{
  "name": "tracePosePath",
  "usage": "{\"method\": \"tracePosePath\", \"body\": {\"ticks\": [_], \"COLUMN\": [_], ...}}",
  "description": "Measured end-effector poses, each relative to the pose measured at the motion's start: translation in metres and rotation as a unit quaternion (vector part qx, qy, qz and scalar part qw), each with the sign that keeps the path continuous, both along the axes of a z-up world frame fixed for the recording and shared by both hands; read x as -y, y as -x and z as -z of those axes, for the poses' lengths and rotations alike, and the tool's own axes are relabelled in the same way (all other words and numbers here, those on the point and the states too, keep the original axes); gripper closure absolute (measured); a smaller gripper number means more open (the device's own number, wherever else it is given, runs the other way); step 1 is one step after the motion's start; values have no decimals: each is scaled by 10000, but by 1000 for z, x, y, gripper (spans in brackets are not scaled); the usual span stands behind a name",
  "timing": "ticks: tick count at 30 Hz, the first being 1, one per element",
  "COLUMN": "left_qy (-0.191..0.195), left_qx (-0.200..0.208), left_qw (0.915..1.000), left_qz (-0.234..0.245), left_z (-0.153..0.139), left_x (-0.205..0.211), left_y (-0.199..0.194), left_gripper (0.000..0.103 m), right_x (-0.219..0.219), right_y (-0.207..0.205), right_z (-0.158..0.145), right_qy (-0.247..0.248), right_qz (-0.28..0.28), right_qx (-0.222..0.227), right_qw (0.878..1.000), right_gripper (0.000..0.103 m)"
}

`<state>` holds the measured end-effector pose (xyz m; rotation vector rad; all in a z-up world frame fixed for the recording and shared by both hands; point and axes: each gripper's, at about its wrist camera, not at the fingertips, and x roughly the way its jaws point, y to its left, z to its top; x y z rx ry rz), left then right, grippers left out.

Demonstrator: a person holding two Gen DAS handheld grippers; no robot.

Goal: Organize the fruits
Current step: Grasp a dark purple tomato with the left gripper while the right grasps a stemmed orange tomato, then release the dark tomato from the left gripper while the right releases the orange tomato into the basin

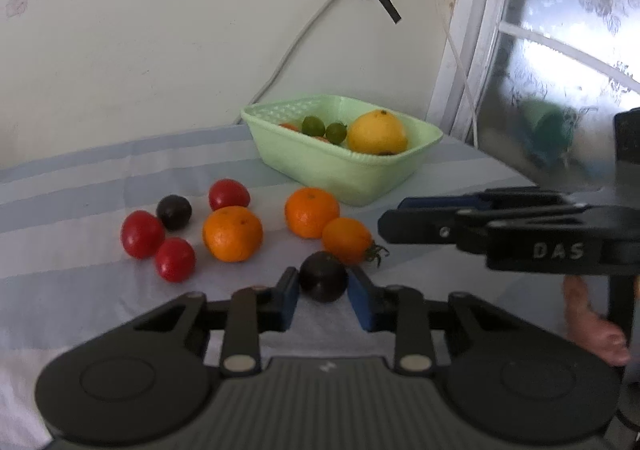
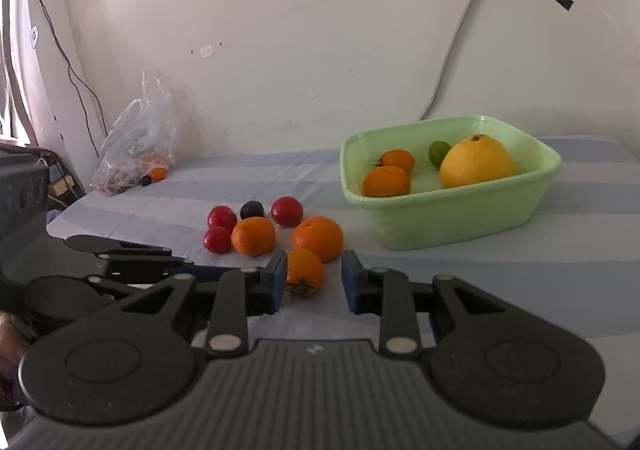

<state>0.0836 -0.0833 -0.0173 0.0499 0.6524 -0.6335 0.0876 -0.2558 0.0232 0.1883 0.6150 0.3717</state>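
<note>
The striped bed (image 1: pixel 80 186) carries everything. Its green basket (image 1: pixel 340 174) lies well beyond both tongs and already holds a big yellow citrus (image 1: pixel 377 132), presumably as the collecting place. Loose oranges and red fruits cluster between basket and tongs. The left tongs (image 1: pixel 323 286) pinch a dark plum (image 1: pixel 323 276), probably for the basket. The right tongs (image 2: pixel 314 282) are drawn in and empty, an orange tomato (image 2: pixel 305 272) just ahead.

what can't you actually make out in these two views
- Left wrist view: most of the orange fruit in the green basket, hidden behind its wall and the big yellow fruit.
- Right wrist view: the dark fruit in the left gripper, hidden by the right gripper.
- Right wrist view: contents of the plastic bag, small and blurred.
</note>
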Motion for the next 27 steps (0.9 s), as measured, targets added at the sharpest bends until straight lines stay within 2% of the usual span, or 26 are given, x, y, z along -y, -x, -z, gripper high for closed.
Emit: {"method": "tracePosePath", "body": {"ticks": [2,8,15,18,27], "left_qy": [-52,104,190,185,342], "left_qx": [116,23,-42,-68,38], "left_qw": [9999,9993,9981,9980,9986], "left_qz": [-95,-362,-583,-607,-408], "left_z": [-2,-7,-6,-6,-19], "left_x": [-7,-37,-50,-51,-44], "left_y": [3,11,18,19,19], "left_gripper": [75,75,75,75,75], "right_x": [-3,-14,-22,-25,-22], "right_y": [-3,-14,-23,-19,8], "right_z": [1,8,14,12,2], "right_qy": [66,272,480,553,360], "right_qz": [-64,-225,-323,-330,-362], "right_qx": [-28,-232,-389,-333,-19], "right_qw": [10000,9991,9976,9974,9987], "right_gripper": [71,71,71,73,73]}}
